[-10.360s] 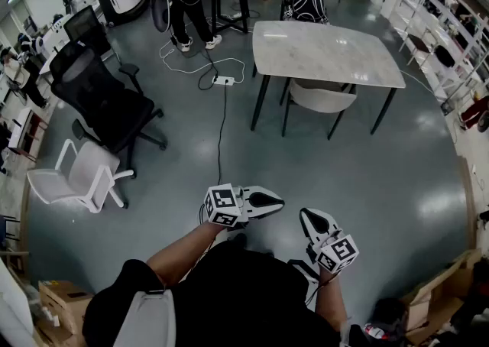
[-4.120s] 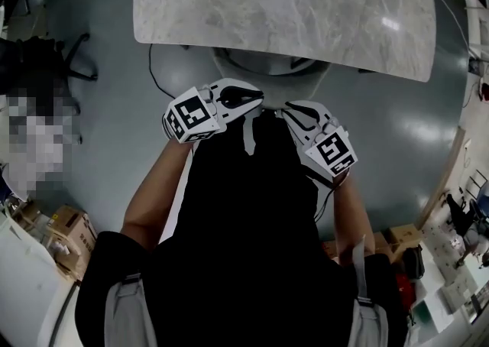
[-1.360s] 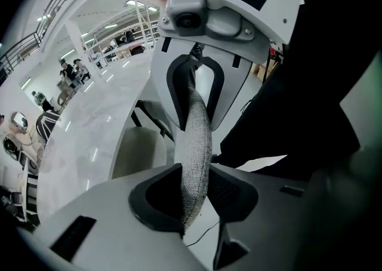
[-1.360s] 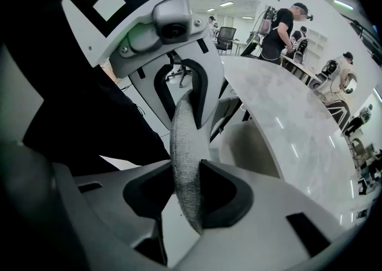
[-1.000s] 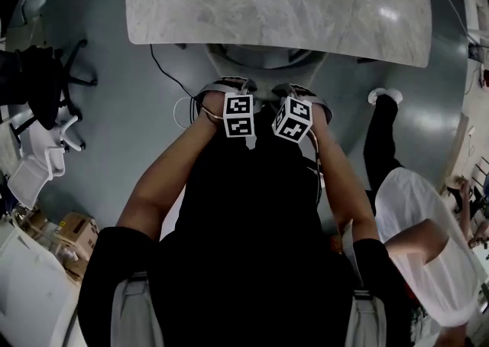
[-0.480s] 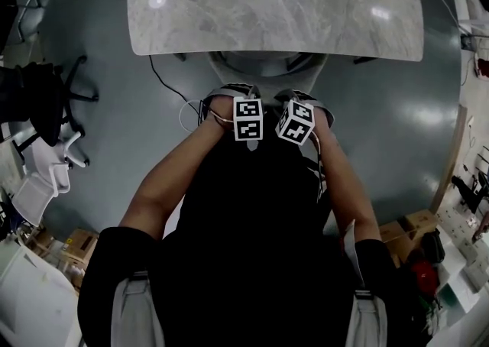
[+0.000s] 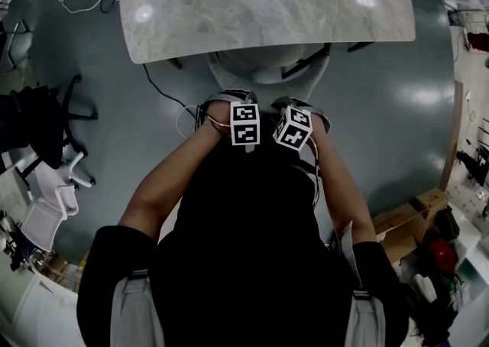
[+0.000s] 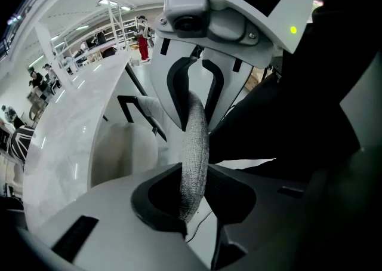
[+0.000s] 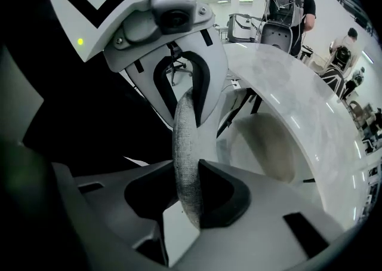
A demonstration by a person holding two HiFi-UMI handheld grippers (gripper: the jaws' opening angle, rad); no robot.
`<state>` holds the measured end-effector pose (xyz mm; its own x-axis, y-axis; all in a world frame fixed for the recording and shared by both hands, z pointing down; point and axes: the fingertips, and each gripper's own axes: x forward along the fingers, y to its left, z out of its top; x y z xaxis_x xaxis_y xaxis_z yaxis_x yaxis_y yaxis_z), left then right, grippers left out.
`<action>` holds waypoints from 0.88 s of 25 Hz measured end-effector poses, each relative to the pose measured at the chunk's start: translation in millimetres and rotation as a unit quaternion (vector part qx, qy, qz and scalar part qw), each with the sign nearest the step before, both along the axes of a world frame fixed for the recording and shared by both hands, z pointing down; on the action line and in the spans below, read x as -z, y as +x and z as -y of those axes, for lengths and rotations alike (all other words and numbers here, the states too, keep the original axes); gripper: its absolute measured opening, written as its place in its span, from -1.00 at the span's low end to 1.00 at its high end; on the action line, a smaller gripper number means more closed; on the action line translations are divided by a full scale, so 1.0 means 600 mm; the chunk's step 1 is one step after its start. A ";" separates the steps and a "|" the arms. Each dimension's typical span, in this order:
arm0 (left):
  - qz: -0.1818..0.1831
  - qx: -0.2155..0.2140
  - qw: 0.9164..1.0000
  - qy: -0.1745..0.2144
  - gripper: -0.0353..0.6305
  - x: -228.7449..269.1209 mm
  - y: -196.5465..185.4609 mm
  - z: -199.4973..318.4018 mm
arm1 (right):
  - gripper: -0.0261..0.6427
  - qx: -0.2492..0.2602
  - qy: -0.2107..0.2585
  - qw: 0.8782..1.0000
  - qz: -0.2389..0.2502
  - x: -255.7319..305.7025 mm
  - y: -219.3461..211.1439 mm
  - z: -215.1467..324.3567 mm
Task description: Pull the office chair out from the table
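Near the table (image 7: 267, 1), left gripper (image 8: 192, 195) and right gripper (image 9: 188, 195) each clamp the office chair (image 7: 267, 69) backrest.

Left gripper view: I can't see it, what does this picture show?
The left gripper is clamped on the grey fabric edge of the chair; the right gripper faces it, gripping the same edge. The marble table stands at left.

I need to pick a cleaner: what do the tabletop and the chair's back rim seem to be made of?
The tabletop looks like polished marble or a marble-look slab, going by the grey veining and sharp lamp glints. The chair's back rim looks like matte grey woven fabric, probably over padding; a fine weave shows.
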<state>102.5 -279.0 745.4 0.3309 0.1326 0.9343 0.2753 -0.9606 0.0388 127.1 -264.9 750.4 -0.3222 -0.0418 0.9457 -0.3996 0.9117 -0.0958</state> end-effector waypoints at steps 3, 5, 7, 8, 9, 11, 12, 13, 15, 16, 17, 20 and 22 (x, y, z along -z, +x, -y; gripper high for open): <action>0.000 -0.012 1.000 -0.002 -0.62 -0.002 -0.002 -0.014 | -0.60 -0.011 0.003 1.000 -0.002 0.000 -0.003 -0.012; 0.000 -0.014 1.000 -0.007 -0.62 -0.003 -0.001 -0.028 | -0.60 -0.012 0.003 1.000 -0.003 0.002 -0.003 -0.023; 0.001 -0.015 1.000 -0.011 -0.62 -0.001 0.000 -0.040 | -0.60 -0.011 0.003 1.000 -0.004 0.002 -0.001 -0.035; 0.002 -0.015 1.000 -0.013 -0.62 -0.001 0.001 -0.047 | -0.60 -0.011 0.003 1.000 -0.004 0.002 0.000 -0.042; 0.003 -0.015 1.000 -0.014 -0.62 0.000 0.002 -0.054 | -0.60 -0.010 0.003 1.000 -0.004 0.002 0.002 -0.048; 0.003 -0.012 1.000 -0.014 -0.62 0.001 0.005 -0.067 | -0.60 -0.010 0.005 1.000 -0.004 0.002 0.005 -0.061; 0.003 -0.009 1.000 -0.013 -0.62 0.002 0.005 -0.072 | -0.60 -0.010 0.007 1.000 -0.003 0.002 0.006 -0.066; 0.002 -0.005 1.000 -0.013 -0.62 0.002 0.006 -0.077 | -0.60 -0.009 0.009 1.000 -0.003 0.001 0.008 -0.071; 0.002 0.003 1.000 -0.012 -0.62 0.001 0.005 -0.088 | -0.60 -0.004 0.012 1.000 -0.003 -0.001 0.008 -0.080; 0.002 0.007 1.000 -0.011 -0.62 0.000 0.004 -0.095 | -0.60 0.000 0.013 1.000 -0.003 -0.001 0.007 -0.086; 0.001 0.009 1.000 -0.010 -0.62 -0.001 0.003 -0.102 | -0.60 0.003 0.014 1.000 -0.003 -0.002 0.006 -0.094; 0.001 0.011 1.000 -0.007 -0.62 0.000 -0.001 -0.129 | -0.60 0.010 0.016 1.000 0.000 0.000 0.001 -0.121; 0.004 0.014 1.000 -0.004 -0.62 -0.001 -0.009 -0.145 | -0.60 0.012 0.018 1.000 0.003 0.003 -0.007 -0.137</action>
<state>97.4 -191.8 745.8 0.3272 0.1318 0.9357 0.2482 -0.9674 0.0495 123.0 -182.8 748.5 -0.3284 -0.0683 0.9421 -0.3763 0.9243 -0.0642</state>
